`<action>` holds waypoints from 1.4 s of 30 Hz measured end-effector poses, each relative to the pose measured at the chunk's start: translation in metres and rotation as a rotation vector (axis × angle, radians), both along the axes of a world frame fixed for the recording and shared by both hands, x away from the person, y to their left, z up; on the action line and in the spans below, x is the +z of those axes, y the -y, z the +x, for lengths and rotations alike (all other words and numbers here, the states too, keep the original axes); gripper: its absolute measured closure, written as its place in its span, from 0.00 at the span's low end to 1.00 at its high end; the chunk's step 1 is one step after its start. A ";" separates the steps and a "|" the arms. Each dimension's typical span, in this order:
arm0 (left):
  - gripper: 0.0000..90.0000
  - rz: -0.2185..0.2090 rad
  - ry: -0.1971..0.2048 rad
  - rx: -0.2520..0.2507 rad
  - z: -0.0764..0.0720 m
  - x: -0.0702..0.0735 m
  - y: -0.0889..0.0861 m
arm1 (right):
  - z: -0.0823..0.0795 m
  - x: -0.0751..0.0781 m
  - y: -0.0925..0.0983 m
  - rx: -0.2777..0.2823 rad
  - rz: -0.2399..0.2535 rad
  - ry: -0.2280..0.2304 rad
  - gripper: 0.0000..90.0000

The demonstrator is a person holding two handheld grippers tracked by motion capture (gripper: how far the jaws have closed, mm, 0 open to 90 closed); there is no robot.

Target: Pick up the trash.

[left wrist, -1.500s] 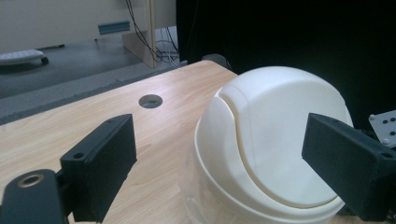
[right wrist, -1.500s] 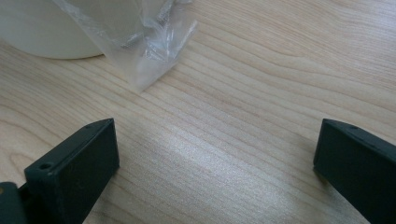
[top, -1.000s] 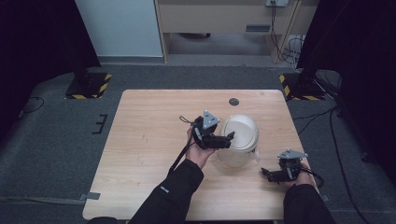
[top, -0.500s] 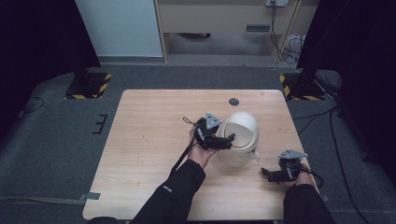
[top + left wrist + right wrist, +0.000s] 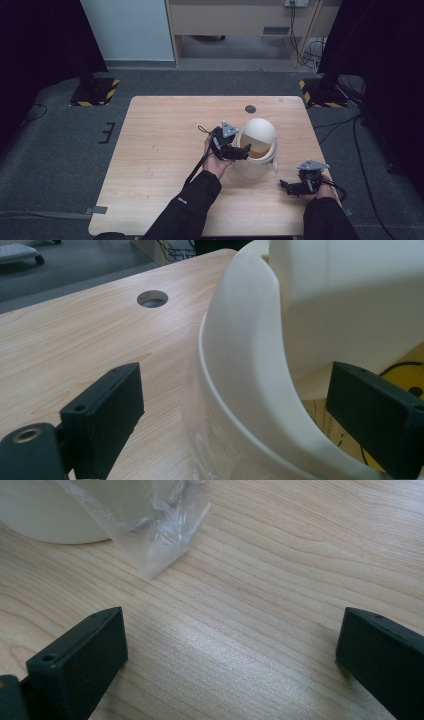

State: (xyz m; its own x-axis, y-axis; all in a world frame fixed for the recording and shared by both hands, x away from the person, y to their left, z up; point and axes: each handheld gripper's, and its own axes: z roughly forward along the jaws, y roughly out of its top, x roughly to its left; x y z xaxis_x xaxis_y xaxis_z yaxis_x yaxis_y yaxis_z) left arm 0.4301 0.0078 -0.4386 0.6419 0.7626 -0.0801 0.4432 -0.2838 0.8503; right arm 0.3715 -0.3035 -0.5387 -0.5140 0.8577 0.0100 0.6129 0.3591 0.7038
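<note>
High view first: a white bin (image 5: 256, 150) stands right of centre on the wooden table (image 5: 160, 150), its domed swing lid (image 5: 260, 131) tipped back so the opening faces the person, with a clear plastic liner (image 5: 272, 171) spilling out at its near right foot. The left gripper (image 5: 245, 151) is right at the bin's rim on its left side, jaws pointing across the mouth toward the right. The right gripper (image 5: 285, 186) lies on the table near the front right corner, apart from the bin and pointing left, toward the liner's loose end. So the left hand is plainly the nearer one to the bin.

Left gripper view: the jaws stand wide apart, one outside the bin's curved rim (image 5: 240, 385) over bare table, the other inside the opening beneath the lid (image 5: 350, 300). The rim wall runs up between them, not yet pinched, so I'd judge a closing squeeze would catch that wall. A round cable hole (image 5: 152, 298) sits farther back in the tabletop.

Right gripper view: its jaws are also spread wide and hold nothing, low over the wood. The crumpled corner of the liner (image 5: 165, 535) lies ahead and toward the left jaw, near but not between them, with the bin's base (image 5: 55, 515) just behind it.
</note>
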 end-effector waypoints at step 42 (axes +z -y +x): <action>0.14 -0.010 0.007 0.070 -0.088 -0.001 -0.157 | 0.000 0.000 0.000 -0.002 0.001 0.002 0.00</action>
